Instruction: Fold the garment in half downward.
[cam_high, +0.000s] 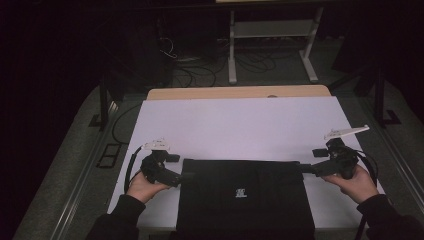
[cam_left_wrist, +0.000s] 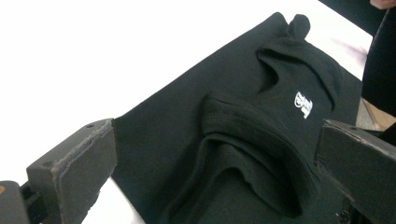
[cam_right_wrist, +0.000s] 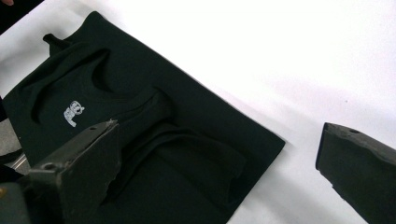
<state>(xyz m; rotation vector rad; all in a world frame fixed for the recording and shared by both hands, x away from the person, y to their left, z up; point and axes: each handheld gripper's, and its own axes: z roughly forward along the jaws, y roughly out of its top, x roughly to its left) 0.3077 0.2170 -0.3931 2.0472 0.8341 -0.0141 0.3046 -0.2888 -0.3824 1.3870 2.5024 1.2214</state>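
Between the two hand-held grippers lies the folded black garment (cam_high: 245, 197): the left hand-held gripper (cam_high: 186, 176) points inward at its left edge near the far corner, the right hand-held gripper (cam_high: 306, 169) at the matching spot on its right edge, and both are released, jaws spread wide with no cloth pinched in them. Outward from them, the garment sits on the near part of the white desk (cam_high: 240, 125), its long axis running left to right. Each hand seems about equally near its own side, so the coming move likely takes both corners together.
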